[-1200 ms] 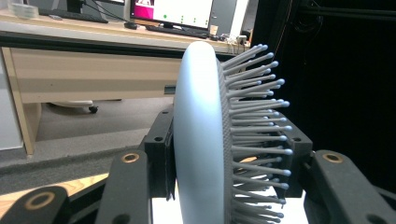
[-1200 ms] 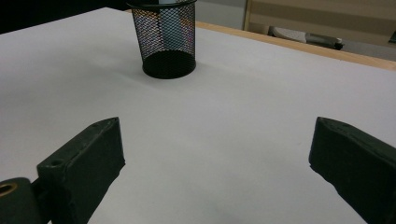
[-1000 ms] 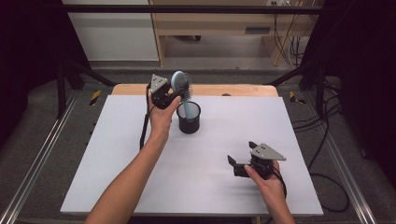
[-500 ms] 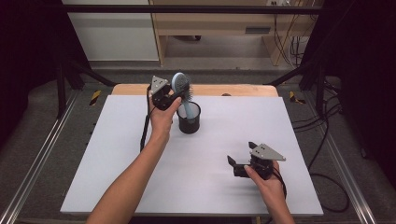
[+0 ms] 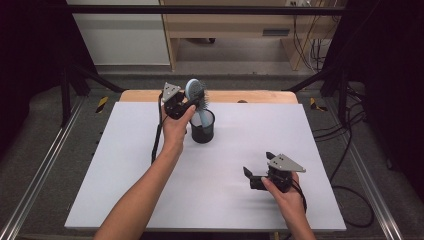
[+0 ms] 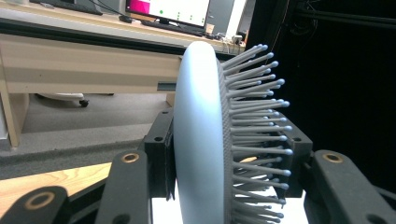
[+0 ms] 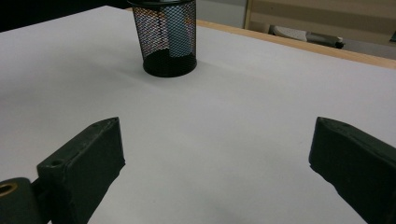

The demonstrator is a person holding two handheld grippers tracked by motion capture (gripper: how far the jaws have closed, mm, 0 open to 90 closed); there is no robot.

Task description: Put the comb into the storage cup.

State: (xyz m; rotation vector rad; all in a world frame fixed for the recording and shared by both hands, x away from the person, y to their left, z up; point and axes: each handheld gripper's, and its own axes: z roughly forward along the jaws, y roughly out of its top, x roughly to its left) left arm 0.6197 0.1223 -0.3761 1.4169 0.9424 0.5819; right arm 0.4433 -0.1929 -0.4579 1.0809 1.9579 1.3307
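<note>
Toward the far left of the white table (image 5: 125, 165), the person's left arm reaches forward, and the left gripper (image 5: 181, 106) is clamped on the head of a pale blue hairbrush (image 5: 196, 92). The left gripper view shows why the hold looks secure: one jaw presses the smooth back of the brush head and the other sits among the bristles (image 6: 254, 116), so the head is squeezed flat between them. The brush stands nearly upright, tilted slightly, with its handle reaching down into a black mesh cup (image 5: 202, 126) just beside the hand. Holding it by the head keeps the handle free to slide inside the cup, so the brush seems to be either going in or coming out; the pictures alone do not settle which.

Further right, the table is bare. Near the front right corner, the right gripper (image 5: 257, 173) rests low over the surface in the person's right hand (image 5: 285, 192), its jaws spread wide with nothing between them. It points toward the cup, well apart from it, probably waiting out of the way while the left side works.
</note>
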